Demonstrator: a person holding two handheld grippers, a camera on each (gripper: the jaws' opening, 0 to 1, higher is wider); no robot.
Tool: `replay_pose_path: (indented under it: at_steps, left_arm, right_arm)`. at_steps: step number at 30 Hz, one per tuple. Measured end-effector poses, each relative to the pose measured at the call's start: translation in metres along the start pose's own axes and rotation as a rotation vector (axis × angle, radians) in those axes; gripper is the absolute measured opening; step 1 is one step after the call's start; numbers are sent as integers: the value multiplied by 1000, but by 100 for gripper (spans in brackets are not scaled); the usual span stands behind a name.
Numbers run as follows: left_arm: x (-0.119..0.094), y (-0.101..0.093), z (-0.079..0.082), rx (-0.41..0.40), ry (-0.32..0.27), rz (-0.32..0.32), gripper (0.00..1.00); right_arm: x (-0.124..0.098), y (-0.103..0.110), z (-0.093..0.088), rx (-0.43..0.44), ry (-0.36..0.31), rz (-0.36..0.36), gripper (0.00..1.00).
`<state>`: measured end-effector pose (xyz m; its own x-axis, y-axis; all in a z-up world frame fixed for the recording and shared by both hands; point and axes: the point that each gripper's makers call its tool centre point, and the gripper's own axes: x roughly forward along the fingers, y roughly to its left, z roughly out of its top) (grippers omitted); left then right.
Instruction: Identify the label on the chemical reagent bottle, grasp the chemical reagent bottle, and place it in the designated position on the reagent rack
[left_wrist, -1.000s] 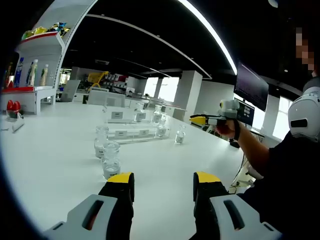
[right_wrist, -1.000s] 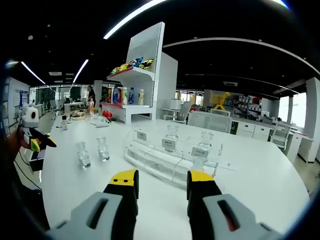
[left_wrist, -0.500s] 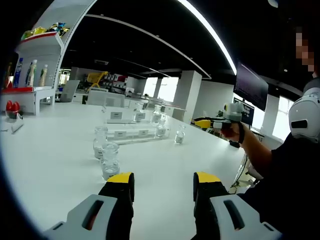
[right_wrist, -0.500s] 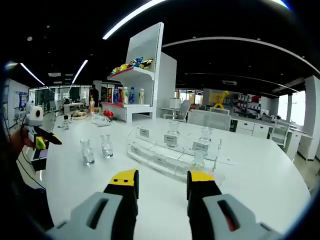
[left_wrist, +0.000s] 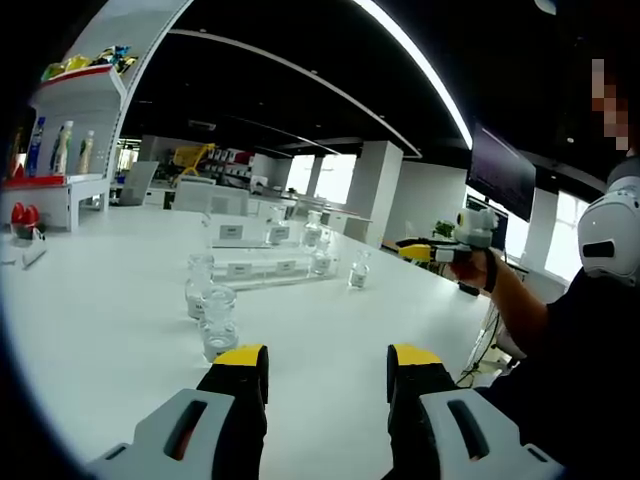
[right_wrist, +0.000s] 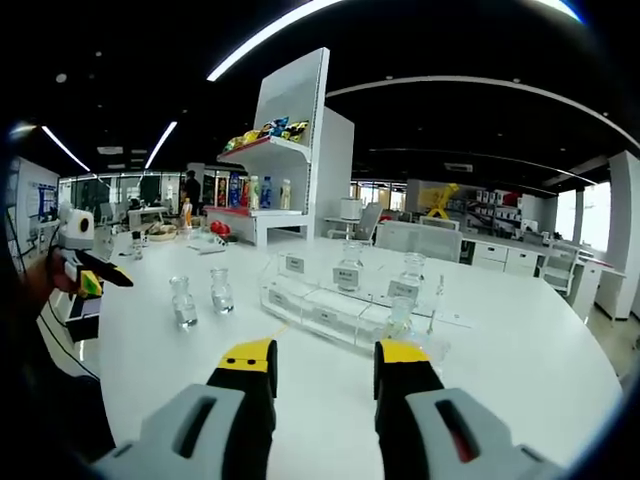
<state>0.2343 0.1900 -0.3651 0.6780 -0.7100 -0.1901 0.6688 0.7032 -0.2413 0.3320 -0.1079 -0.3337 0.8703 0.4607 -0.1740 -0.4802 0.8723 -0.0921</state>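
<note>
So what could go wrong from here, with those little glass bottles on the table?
The two loose bottles stand close together, so jaws reaching for one might knock the other over. They are clear glass on a white table, and from here their labels can't be read, so the wrong slot is possible. The clear rack is hard to see and could get bumped.

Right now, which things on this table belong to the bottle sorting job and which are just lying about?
For the job:
- two loose reagent bottles
- clear reagent rack with labels
- bottles already in the rack
- left tongs and right tongs, both open

Lying about:
- red items at the far table edge
- display shelf of drinks and snacks
</note>
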Motion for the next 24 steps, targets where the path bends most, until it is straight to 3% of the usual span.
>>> replay_pose_path:
  at_steps: [24]
  left_arm:
    - [2, 1, 4, 8, -6, 3, 49]
  right_arm:
    - [-26, 12, -10, -5, 9, 7, 38]
